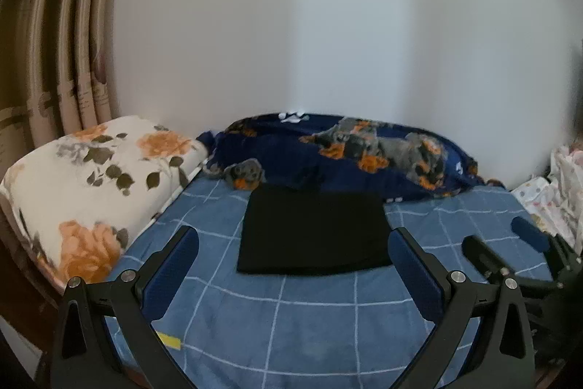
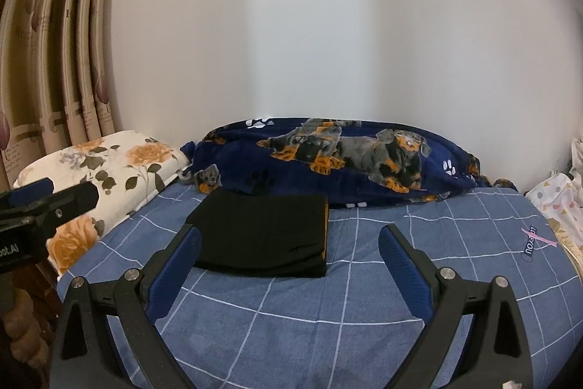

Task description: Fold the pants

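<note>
The black pants (image 1: 313, 232) lie folded into a flat rectangle on the blue checked bed sheet (image 1: 291, 323), in front of the dog-print blanket. They show left of centre in the right wrist view (image 2: 262, 237). My left gripper (image 1: 293, 243) is open and empty, held above the sheet just short of the pants' near edge. My right gripper (image 2: 289, 243) is open and empty, level with the pants' near right corner. The right gripper also shows at the right edge of the left wrist view (image 1: 510, 243), and one left finger shows in the right wrist view (image 2: 54, 199).
A navy dog-print blanket (image 2: 346, 159) lies bunched along the white wall behind the pants. A floral pillow (image 1: 91, 185) sits at the left, with curtains (image 2: 54, 61) behind it. Pale patterned bedding (image 1: 561, 192) is heaped at the right edge.
</note>
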`<state>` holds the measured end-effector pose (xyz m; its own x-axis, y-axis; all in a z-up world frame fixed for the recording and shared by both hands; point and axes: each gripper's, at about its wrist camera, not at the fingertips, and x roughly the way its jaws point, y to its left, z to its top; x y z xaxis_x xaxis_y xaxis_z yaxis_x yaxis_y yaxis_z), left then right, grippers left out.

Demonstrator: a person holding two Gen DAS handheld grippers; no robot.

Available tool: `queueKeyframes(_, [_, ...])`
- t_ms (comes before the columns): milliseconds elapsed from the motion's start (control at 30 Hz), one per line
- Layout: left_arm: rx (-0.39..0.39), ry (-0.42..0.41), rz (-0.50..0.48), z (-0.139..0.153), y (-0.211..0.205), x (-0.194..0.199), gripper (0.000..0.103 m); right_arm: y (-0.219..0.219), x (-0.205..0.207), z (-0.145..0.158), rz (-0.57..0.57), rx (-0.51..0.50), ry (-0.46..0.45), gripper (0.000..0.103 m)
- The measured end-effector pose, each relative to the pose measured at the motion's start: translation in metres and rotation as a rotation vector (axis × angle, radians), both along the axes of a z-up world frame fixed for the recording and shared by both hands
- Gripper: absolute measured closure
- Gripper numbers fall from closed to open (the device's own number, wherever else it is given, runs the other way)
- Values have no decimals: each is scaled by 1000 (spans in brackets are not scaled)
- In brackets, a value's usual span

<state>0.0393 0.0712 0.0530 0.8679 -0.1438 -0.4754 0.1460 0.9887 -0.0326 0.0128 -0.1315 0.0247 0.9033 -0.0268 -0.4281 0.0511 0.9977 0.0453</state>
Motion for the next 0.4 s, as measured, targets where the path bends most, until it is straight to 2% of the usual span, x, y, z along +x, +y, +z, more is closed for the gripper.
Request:
queueKeyframes(100, [14,8,6,-7,-1,0,0,-1,1,-2,1,0,7,6])
queueKeyframes(167, [-10,-30,8,-9,1,-5,0,-1,1,-4,2,-2,10,6])
queueKeyframes(333, [10,-62,14,-7,-1,-10,0,-2,4,-6,4,-5,16,6])
queueKeyframes(400, [9,-41,6,-7,-2,-7,0,-2,3,-6,4,-5,17,6])
